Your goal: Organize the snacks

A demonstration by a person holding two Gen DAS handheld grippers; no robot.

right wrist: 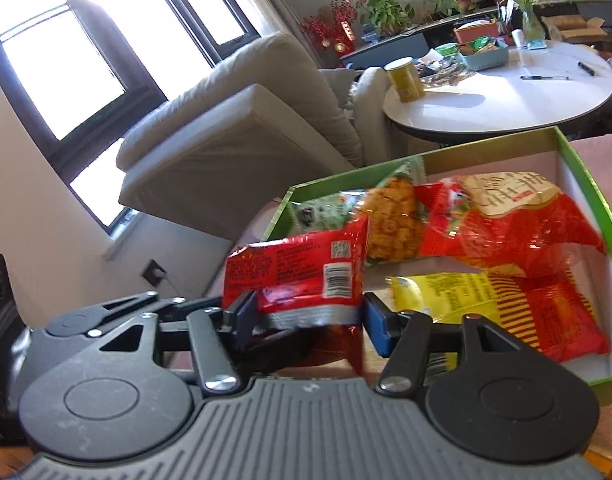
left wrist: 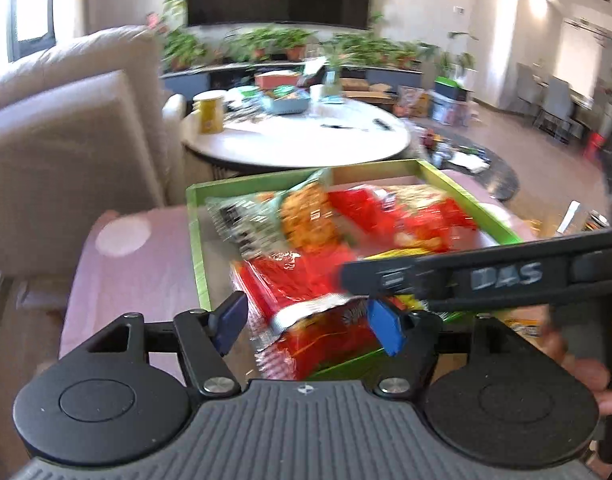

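My right gripper (right wrist: 308,318) pinched a red snack packet (right wrist: 301,268) by its silver seam, above the green box's (right wrist: 586,178) near corner. My left gripper (left wrist: 306,320) hung spread, empty. Placing, I judged; next, lower and release among the packets.

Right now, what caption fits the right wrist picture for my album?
Right gripper at the red snack packet, beside a green box full of snack bags.
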